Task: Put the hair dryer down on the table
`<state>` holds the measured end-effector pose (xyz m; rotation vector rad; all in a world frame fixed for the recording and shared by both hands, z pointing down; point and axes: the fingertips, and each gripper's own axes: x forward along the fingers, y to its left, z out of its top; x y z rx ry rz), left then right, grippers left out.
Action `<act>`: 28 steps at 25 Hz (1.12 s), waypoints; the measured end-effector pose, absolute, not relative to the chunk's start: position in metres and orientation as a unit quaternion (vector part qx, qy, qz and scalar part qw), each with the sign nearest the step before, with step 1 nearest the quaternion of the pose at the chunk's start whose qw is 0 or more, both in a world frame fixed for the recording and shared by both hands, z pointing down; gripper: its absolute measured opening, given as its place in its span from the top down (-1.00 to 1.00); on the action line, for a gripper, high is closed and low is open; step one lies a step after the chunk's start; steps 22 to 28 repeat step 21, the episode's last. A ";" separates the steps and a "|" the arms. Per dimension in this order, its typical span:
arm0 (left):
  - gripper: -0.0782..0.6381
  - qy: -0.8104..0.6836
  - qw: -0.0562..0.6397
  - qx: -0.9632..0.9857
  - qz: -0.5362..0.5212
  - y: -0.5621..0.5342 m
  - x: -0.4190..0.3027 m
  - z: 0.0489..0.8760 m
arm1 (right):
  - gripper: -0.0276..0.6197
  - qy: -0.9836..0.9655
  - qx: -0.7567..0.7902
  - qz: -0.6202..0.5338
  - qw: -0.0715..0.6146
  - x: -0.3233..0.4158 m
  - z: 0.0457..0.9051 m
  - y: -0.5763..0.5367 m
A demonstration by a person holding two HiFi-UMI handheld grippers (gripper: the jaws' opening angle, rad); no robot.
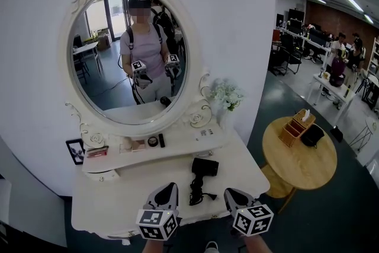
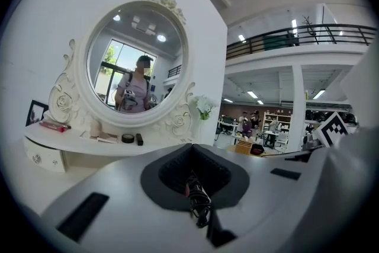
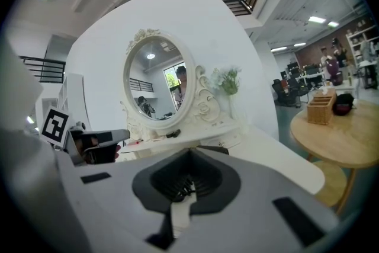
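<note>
Hair dryer (image 1: 204,167) on tbl (image 1: 118,192); wood box (image 1: 292,130) w/ white item (image 1: 306,116).

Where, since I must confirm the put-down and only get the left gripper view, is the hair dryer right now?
Observer: The head view shows the hair dryer lying on the white dressing table, below the mirror shelf.
Operator: Is either gripper on it?
Observer: No. The left gripper and the right gripper sit nearer the table's front edge, clear of the dryer's body. Its bunched cord lies between them.
Operator: And the right tongs?
Observer: The right gripper view shows them closed together, with no dryer in them.
</note>
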<state>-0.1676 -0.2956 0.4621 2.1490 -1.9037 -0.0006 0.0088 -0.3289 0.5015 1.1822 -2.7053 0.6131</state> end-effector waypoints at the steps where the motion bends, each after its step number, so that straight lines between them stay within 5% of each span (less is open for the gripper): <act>1: 0.78 -0.657 0.136 0.742 -0.001 -0.296 -0.168 0.462 | 0.91 -0.896 0.390 0.203 0.063 0.008 0.501 -0.329; 28: 0.78 -0.639 0.145 0.755 0.013 -0.312 -0.148 0.471 | 0.91 -0.891 0.400 0.206 0.061 0.021 0.502 -0.334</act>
